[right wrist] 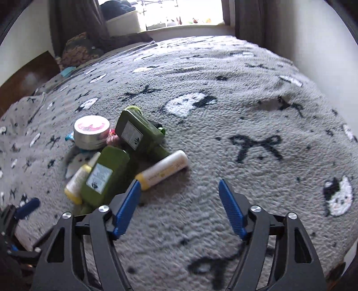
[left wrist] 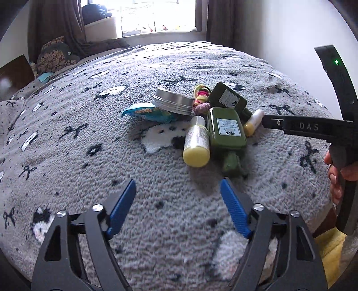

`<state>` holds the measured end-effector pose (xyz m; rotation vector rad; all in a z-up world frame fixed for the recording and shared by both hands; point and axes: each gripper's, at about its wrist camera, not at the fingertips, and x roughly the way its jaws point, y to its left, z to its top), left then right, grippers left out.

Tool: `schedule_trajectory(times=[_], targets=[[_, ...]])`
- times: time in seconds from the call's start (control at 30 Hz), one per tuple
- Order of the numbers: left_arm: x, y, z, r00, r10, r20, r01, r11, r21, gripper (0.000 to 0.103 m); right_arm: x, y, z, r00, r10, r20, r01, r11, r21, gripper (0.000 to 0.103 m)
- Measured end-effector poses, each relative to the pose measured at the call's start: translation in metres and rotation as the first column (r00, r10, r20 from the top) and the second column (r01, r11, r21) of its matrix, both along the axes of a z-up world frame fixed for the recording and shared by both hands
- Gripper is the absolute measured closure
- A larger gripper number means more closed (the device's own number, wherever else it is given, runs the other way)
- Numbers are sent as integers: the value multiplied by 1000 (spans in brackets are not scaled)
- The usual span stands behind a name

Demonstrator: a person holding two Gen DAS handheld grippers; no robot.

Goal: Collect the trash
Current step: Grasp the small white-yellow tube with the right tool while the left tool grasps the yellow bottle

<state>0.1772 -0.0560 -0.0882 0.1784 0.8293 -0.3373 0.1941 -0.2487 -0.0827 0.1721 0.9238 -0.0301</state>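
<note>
A grey fleece blanket (left wrist: 89, 138) patterned with black bows and white cat faces covers the bed, which fills most of both views. A window (left wrist: 156, 15) with dark curtains lies beyond its far edge, and a patterned cushion (left wrist: 56, 54) sits at the far left.

The items form one heap near the bed's middle. Two green bottles lie flat: the nearer green bottle (left wrist: 226, 132) has its long axis running toward the viewer, cap end nearest; the farther green bottle (left wrist: 228, 97) lies slantwise behind it, touching. A round metal tin (left wrist: 173, 100) rests at the heap's left, partly on a blue wrapper (left wrist: 147, 113). A yellow bottle (left wrist: 197, 142) lies against the nearer green bottle's left side, base toward the viewer. A second yellow tube (right wrist: 163, 170) lies on the right, partly hidden in the left view. Coloured hair ties (left wrist: 201, 96) sit between tin and bottles, mostly covered.

The left gripper (left wrist: 177, 192) hovers short of the heap, jaws apart, nothing between them. The right gripper (right wrist: 179, 190) likewise stands open and empty, its left finger overlapping the tube's end in view; contact cannot be judged.
</note>
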Motion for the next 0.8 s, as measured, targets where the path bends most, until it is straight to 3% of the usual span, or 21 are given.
schedule_trajectory(times=[0.43,0.6,0.73,0.8], targets=[[53,-25,-23,996,-8,-86,9,1000,6,48,48,11,-24,995,-33,-92,34,999,2,44],[75,-33,-30,994,0,-107,-1,1000,-5,49,56,19,-30,995,-29,-97,24,998,-52,48],[78,-34,-28,994,-12,-111,12,1000,-3,68,50,20,-31,996,7,-85,-13,997,-80,55],[78,-30,-27,993,-15,-114,14,1000,-14,70,46,15,-28,997,16,-80,-20,998,-54,58]])
